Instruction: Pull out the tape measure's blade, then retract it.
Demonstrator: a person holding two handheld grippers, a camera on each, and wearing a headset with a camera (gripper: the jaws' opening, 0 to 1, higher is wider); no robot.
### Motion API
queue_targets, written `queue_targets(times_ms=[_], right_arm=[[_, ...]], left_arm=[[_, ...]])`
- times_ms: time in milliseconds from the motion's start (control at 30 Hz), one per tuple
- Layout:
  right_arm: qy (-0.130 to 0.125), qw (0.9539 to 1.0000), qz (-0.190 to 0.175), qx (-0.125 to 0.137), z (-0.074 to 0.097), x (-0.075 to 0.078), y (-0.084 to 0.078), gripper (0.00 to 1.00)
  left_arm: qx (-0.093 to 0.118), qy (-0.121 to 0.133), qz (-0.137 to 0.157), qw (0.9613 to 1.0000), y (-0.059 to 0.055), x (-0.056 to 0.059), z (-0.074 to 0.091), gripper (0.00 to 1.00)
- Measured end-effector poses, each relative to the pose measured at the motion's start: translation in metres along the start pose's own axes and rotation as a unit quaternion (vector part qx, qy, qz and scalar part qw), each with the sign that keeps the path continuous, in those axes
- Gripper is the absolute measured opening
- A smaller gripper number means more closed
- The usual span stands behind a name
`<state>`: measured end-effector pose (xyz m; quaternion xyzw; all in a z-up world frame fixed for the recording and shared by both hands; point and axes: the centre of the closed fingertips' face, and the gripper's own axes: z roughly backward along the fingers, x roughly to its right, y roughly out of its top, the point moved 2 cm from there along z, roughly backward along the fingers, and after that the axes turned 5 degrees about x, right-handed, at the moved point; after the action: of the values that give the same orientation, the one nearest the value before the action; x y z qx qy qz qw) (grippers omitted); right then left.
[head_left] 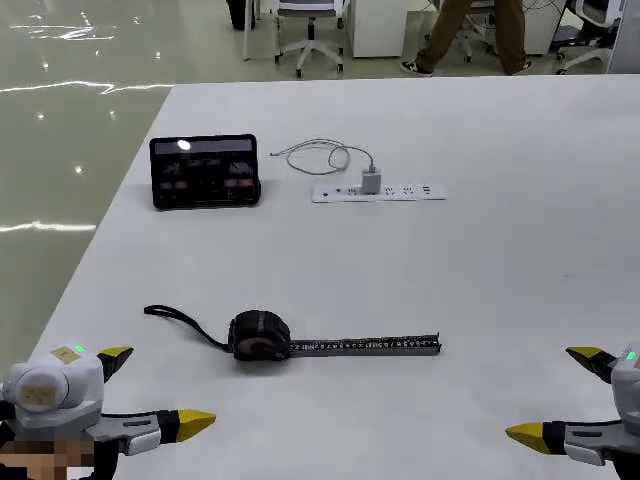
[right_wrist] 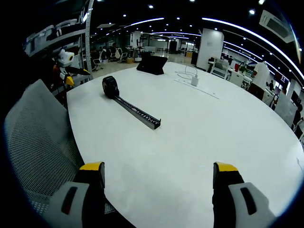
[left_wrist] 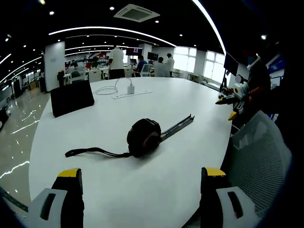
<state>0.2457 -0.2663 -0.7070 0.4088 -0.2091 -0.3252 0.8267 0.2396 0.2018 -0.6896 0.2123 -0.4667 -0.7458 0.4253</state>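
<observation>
A black tape measure (head_left: 260,336) lies on the white table (head_left: 400,250), its blade (head_left: 365,346) pulled out to the right and its wrist strap (head_left: 180,322) trailing left. In the left gripper view the tape measure (left_wrist: 144,137) sits ahead between the open jaws. The right gripper view has the case (right_wrist: 110,86) far off with the blade (right_wrist: 138,112) running toward the camera. My left gripper (head_left: 155,390) is open at the near left edge. My right gripper (head_left: 560,395) is open at the near right edge. Neither touches the tape.
A dark tablet (head_left: 204,171) stands at the back left. A white power strip (head_left: 378,191) with a plugged charger and a coiled cable (head_left: 318,155) lies behind the tape. Office chairs and a person's legs (head_left: 470,35) are beyond the table's far edge.
</observation>
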Motion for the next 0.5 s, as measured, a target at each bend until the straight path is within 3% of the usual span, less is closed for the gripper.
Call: queue_targets(times_ms=[133, 233, 500], right_arm=[[-0.008, 0.9999, -0.008, 0.001, 0.007, 0.002, -0.008, 0.97], [-0.008, 1.0, -0.003, 0.002, 0.012, -0.006, -0.011, 0.98], [-0.002, 0.9999, -0.011, 0.008, 0.02, -0.009, -0.01, 1.0]], left_arm=[[-0.007, 0.003, -0.011, 0.9999, -0.003, 0.0, 0.001, 1.0], [-0.007, 0.016, -0.017, 0.9997, -0.004, -0.004, 0.003, 1.0], [-0.009, 0.023, -0.003, 0.9997, -0.01, -0.005, 0.01, 1.0]])
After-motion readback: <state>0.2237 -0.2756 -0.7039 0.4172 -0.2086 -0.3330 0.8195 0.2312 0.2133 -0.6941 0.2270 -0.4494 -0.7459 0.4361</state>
